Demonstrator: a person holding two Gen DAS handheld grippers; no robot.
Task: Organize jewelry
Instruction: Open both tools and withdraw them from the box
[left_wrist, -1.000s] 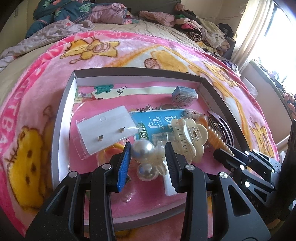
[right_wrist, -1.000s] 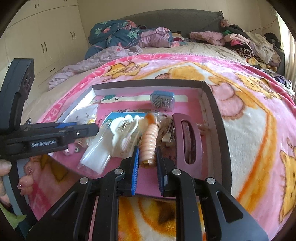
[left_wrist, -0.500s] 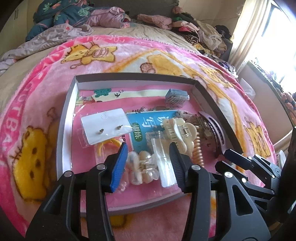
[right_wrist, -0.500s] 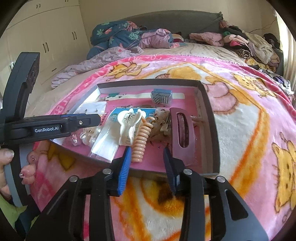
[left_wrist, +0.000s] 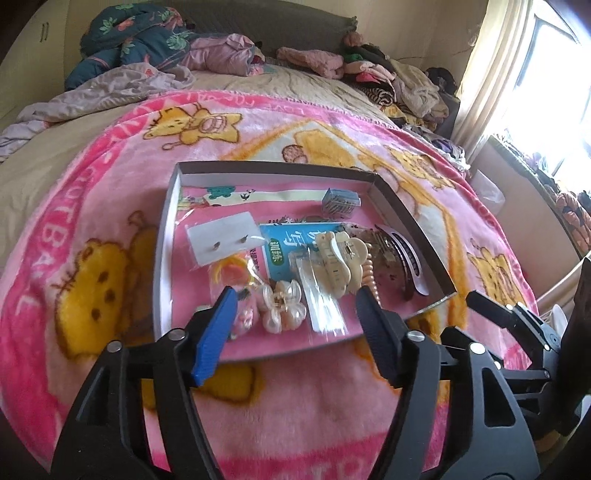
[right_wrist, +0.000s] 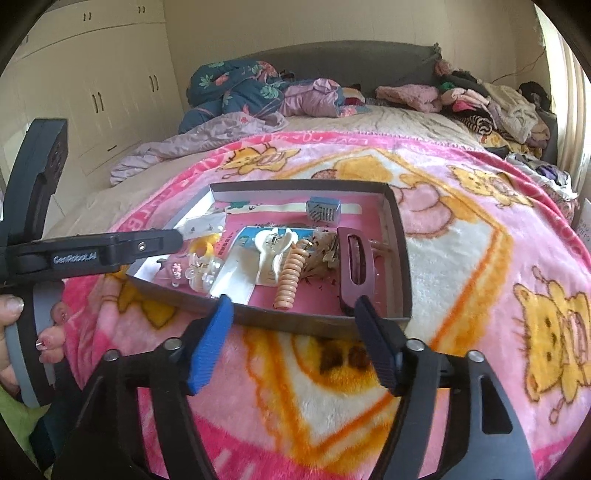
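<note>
— Are the grippers gripping anything?
— No. The left gripper (left_wrist: 295, 306) and right gripper (right_wrist: 291, 314) have both just been spreading their jaws, with nothing pressed between them.
— Any writing?
— "GenRobot.AI" on the left gripper's arm.
— And the jewelry?
— In the shallow box (right_wrist: 400, 236) on the pink blanket (right_wrist: 461, 258): one pearl flower clip (left_wrist: 282, 304), one cream claw clip (left_wrist: 341, 258), one coil hair tie (right_wrist: 291, 275), one earring card (left_wrist: 221, 238) bearing two studs.
</note>
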